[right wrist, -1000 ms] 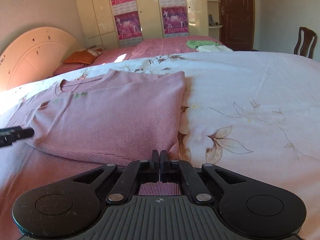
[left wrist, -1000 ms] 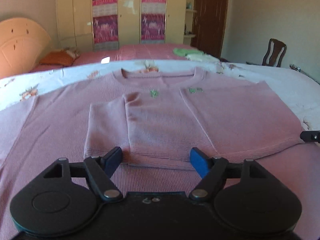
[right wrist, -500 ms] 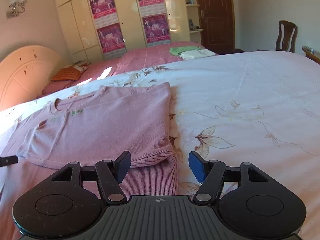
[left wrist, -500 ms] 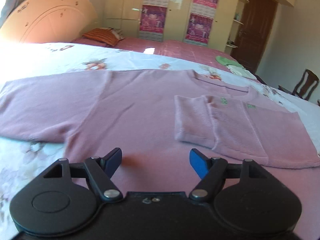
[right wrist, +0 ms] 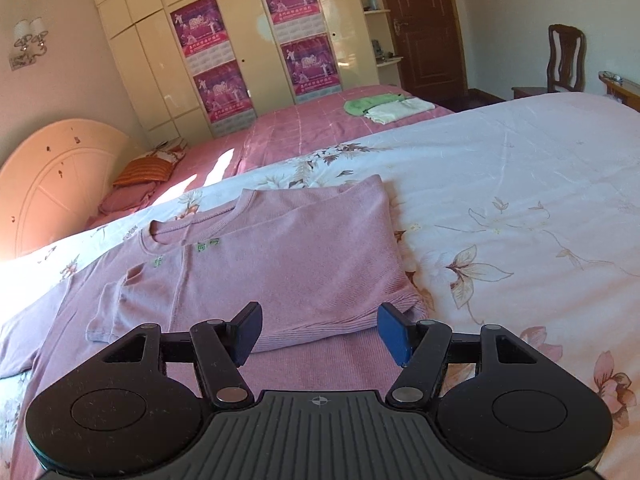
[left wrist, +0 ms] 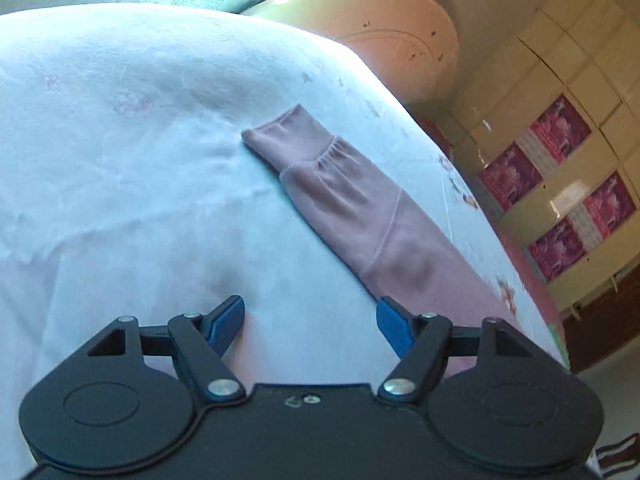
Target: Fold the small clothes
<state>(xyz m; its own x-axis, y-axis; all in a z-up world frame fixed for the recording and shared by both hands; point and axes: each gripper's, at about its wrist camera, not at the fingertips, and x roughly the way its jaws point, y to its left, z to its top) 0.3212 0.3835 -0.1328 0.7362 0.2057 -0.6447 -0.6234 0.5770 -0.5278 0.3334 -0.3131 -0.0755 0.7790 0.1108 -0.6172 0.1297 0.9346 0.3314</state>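
A pink long-sleeved sweater [right wrist: 288, 256] lies flat on the floral bedsheet [right wrist: 520, 184]. Its right side and sleeve are folded over the body. My right gripper [right wrist: 320, 332] stands open just above the lower edge of that fold, with nothing pinched between its blue pads. In the left wrist view the sweater's other sleeve [left wrist: 360, 208] stretches out over the white sheet, ending in a ribbed cuff [left wrist: 288, 136]. My left gripper [left wrist: 310, 320] is open and tilted above the sheet. Its right fingertip [left wrist: 394, 324] is close to the sleeve's near edge.
A second bed with a pink cover [right wrist: 320, 128] stands beyond, with folded green and white clothes [right wrist: 384, 106] on it and an orange pillow [right wrist: 146, 170]. A rounded headboard [right wrist: 60, 188], a wardrobe with posters [right wrist: 224, 60], a dark door [right wrist: 420, 24] and a wooden chair [right wrist: 566, 60] line the room.
My right gripper opened, let go of the folded sweater edge and lifted back a little. My left gripper swept left from the sweater's body out to the outstretched sleeve and rolled.
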